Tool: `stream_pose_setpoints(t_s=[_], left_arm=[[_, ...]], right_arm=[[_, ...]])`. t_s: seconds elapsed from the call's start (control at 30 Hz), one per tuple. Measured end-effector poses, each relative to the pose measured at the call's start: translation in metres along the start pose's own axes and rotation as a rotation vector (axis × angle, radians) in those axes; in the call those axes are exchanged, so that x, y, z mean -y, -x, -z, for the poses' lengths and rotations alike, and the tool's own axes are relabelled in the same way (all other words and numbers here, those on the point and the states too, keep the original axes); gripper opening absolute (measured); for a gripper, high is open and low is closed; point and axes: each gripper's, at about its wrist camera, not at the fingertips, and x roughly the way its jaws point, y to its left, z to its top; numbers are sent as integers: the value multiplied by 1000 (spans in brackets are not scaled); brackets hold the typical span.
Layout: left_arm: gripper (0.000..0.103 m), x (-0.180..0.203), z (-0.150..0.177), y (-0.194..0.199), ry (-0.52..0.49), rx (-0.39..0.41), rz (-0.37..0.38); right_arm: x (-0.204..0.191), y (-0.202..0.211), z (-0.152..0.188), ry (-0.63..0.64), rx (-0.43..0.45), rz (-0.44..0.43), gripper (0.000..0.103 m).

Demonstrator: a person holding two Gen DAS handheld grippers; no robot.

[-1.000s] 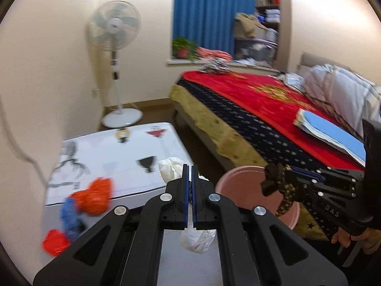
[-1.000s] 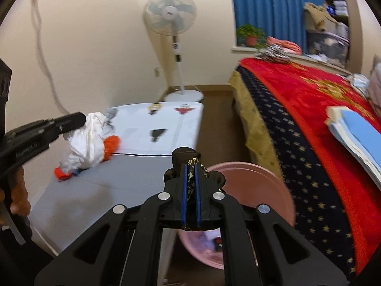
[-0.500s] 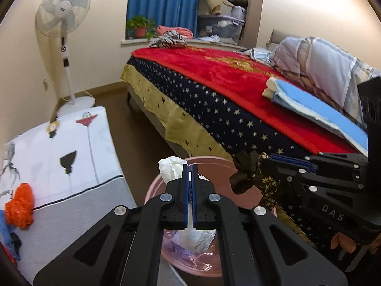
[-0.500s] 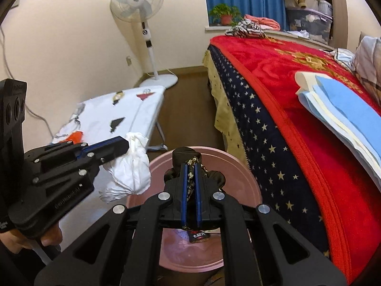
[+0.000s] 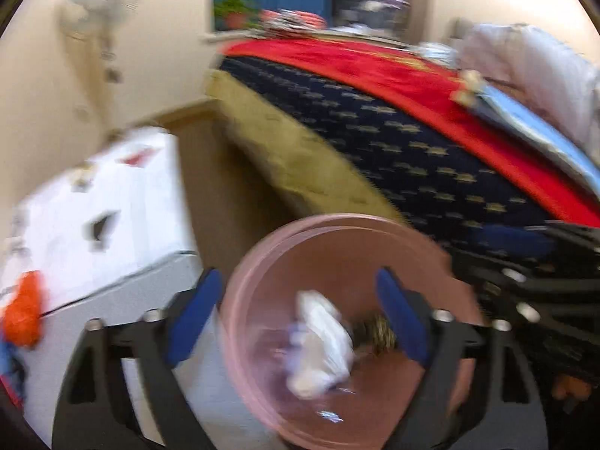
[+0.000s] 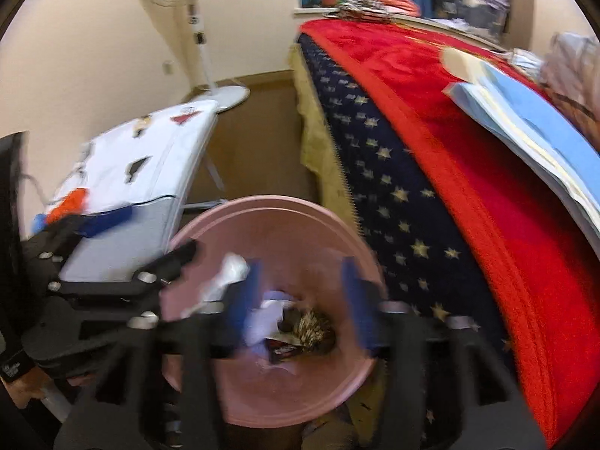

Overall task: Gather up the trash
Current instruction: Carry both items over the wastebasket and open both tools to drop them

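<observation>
Both grippers, left [image 5: 298, 317] & right [image 6: 300, 296], spread wide, empty, over pink bin [image 5: 240, 285]. Risk: orange scrap [image 5: 22, 309] by table [image 6: 123, 240] edge knocked off on return reach.

Bin on the floor between the table and the bed.

The bin [image 6: 270, 217] stands just beside the near right corner of the table [image 6: 150, 172], with the bed [image 6: 431, 195] on its right. Crumpled bags [image 5: 322, 341] lie inside it. More trash [image 5: 22, 311] sits near the table's left edge; a fan [image 6: 202, 37] stands beyond the far edge.
</observation>
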Motion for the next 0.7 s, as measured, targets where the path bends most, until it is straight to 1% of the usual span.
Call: stream_pose_setpoints(t_s=[0.03,0.1,0.13,0.17,0.2,0.23,0.27,0.3,0.33,0.37,0.47,0.57,0.63,0.7], left_arm=[[90,-3,1,0,9,-3,-2],[91,-10,1,3,41,-20,0],[91,-13,1,8,53,-11,-1],[91,-15,0,15,60,3,-9],[91,-16,-2,25,65,18,-22],[91,-20,-3,33,72,31,-32],[91,-23,-5,45,82,51,-43],[91,-27,-6,60,100,82,-57],[93,-32,-6,79,126,120,-64],[95,-40,-4,100,153,154,-70],[95,-58,5,145,197,201,-99],[95,-77,20,187,227,229,-144],[95,-87,32,215,229,254,-191],[95,-91,45,236,215,265,-239]], right_arm=[[1,1,0,-6,5,-4,69],[1,3,-2,-6,13,-7,73],[0,5,-2,-5,18,-7,76],[-2,10,-3,-1,36,-7,76],[-5,19,-5,5,65,-3,77],[-7,27,-6,10,92,-3,80],[-12,43,-8,14,141,3,84],[-17,56,-9,13,177,3,85],[-22,72,-8,10,221,-4,88],[-31,96,-7,6,283,-20,91],[-52,151,-1,-11,418,-58,96],[-68,186,13,-46,484,-120,98],[-80,198,27,-56,490,-152,98],[-96,203,41,-34,485,-171,98]])
